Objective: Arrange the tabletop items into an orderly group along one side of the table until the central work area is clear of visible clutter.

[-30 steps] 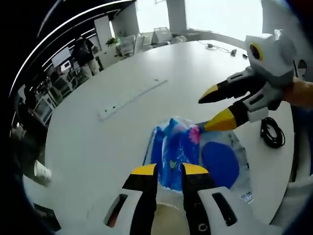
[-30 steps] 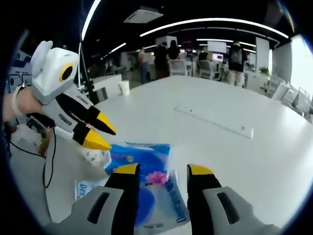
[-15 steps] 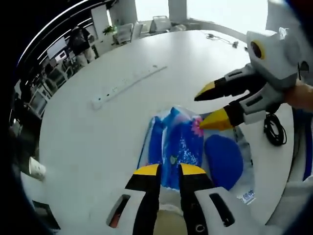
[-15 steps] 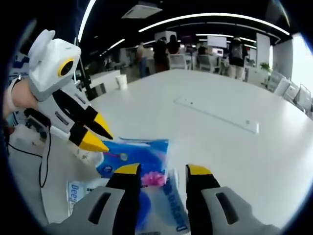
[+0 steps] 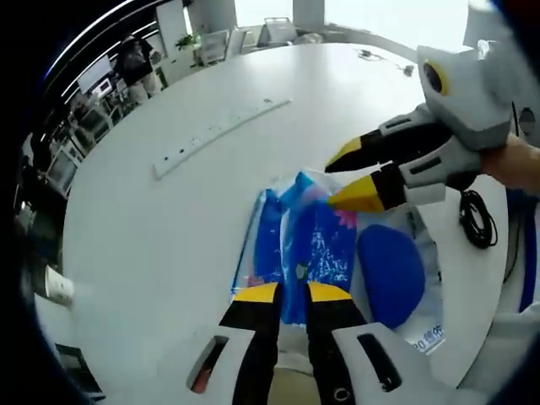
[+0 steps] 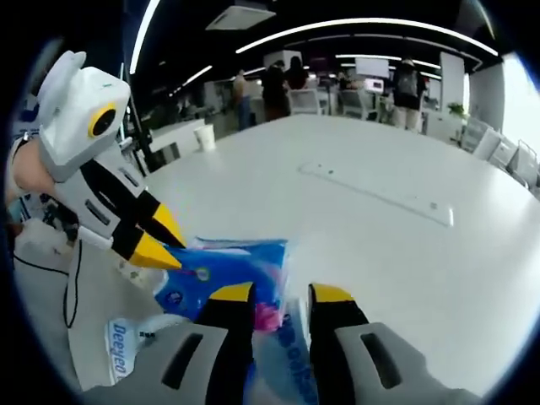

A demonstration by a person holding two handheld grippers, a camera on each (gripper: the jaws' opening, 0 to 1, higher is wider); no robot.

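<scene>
Both pinching the blue tissue pack [image 5: 308, 240]: left gripper [image 5: 292, 293] and right gripper [image 6: 272, 293] nearly together on it; needing dragging sideward.

Large round white bench [image 5: 169, 228], glossy, with a long white power strip [image 5: 221, 126] set flush in its top. Open-plan office behind: dark ceiling crossed by curved white light strips [image 6: 371, 38], a square ceiling vent [image 6: 245, 14], desks and office chairs [image 6: 363, 105] beyond the far rim. People standing among the desks [image 6: 274, 84]. Bright windows [image 5: 380, 13] along one side, washed out by daylight. Potted plant [image 5: 187, 40] near a white pillar [image 5: 211, 13]. White paper cup [image 6: 205, 137] on a distant desk.
</scene>
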